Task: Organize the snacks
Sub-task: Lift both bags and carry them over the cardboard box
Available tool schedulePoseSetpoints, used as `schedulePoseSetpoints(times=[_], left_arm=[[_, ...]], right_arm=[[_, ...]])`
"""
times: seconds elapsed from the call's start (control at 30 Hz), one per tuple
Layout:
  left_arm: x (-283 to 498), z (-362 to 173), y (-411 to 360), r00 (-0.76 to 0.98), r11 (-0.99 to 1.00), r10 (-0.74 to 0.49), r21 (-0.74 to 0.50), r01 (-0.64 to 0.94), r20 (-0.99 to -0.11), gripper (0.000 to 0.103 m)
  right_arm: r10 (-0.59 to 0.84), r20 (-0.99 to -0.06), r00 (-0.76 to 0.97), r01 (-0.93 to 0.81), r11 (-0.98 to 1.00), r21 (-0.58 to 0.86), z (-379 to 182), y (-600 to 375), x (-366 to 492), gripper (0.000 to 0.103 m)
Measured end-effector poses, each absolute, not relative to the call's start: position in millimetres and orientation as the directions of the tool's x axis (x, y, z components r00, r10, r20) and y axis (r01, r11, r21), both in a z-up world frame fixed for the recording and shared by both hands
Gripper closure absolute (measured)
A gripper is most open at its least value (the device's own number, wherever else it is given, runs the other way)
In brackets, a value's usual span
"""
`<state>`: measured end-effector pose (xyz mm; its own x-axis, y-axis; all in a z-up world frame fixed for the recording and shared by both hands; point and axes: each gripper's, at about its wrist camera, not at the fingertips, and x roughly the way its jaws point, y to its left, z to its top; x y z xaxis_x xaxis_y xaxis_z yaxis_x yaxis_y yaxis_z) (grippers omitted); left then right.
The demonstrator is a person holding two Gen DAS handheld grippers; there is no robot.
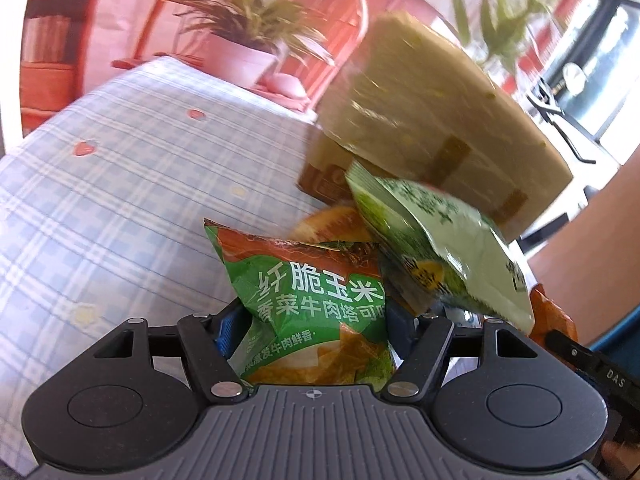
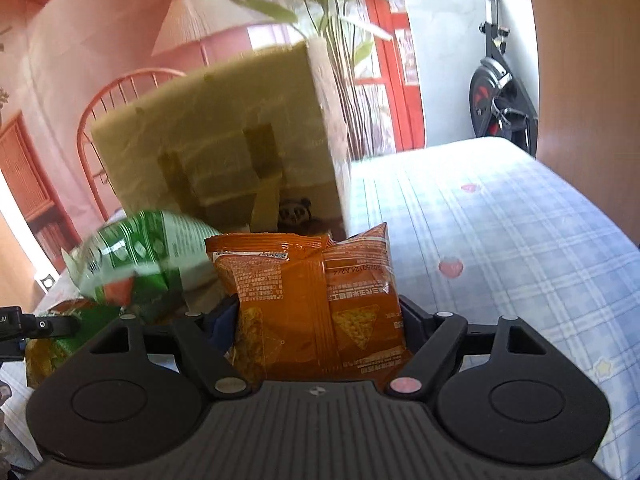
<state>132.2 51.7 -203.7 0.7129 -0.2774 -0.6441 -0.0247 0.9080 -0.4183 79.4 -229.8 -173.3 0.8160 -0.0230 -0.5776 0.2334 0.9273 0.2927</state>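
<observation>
The left gripper is closed on a green snack bag; the bag stands upright between the blue-lined fingers, filling the gap from side to side. Its face is green with white printed characters, an orange-brown band across the top seam and pictures of triangular chips near the bottom. The right gripper is closed on an orange snack bag, also upright between the fingers, with its back seam and small printed text turned toward the camera and triangular chips pictured low on the panel. A pale green snack bag lies tilted just beside the green snack bag, on its right in the left wrist view; it is blurred, and whether the two touch cannot be told. Behind all three bags stands a cardboard box, tan, with strips of darker tape on its near flap, the flap raised and leaning over the bags. Everything sits over a table covered with a blue-and-white checked cloth bearing small red hearts. A potted plant and a red chair stand beyond the table.
</observation>
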Motion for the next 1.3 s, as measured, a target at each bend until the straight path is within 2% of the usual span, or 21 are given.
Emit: schedulePoseSetpoints(times=[0.3,0.6,0.97,1.13,1.3], left_arm=[[126,-174,82,0.793,0.894,-0.197,-0.438,-0.096,-0.576,0.031],[134,-124,72,0.862,0.916,-0.185,-0.401,-0.023,-0.472,0.031],[170,-35,34,0.910,0.920,-0.274,-0.359,0.155,-0.310,0.031],[193,-12,14,0.911,0.918,-0.312,-0.332,0.216,-0.270,0.031],[229,-3,-3,0.900,0.919,-0.338,-0.301,0.254,-0.273,0.030]], right_arm=[[-0.026,-0.530,0.848,0.220,0.926,0.307,-160,-228,79,0.024],[-0.032,-0.453,0.891,0.192,0.930,0.312,-132,-231,86,0.023],[-0.012,-0.322,0.947,0.109,0.953,0.283,-66,-237,117,0.024],[0.003,-0.262,0.965,0.072,0.958,0.276,-36,-240,141,0.023],[0.024,-0.223,0.975,0.035,0.966,0.257,-15,-241,178,0.024]])
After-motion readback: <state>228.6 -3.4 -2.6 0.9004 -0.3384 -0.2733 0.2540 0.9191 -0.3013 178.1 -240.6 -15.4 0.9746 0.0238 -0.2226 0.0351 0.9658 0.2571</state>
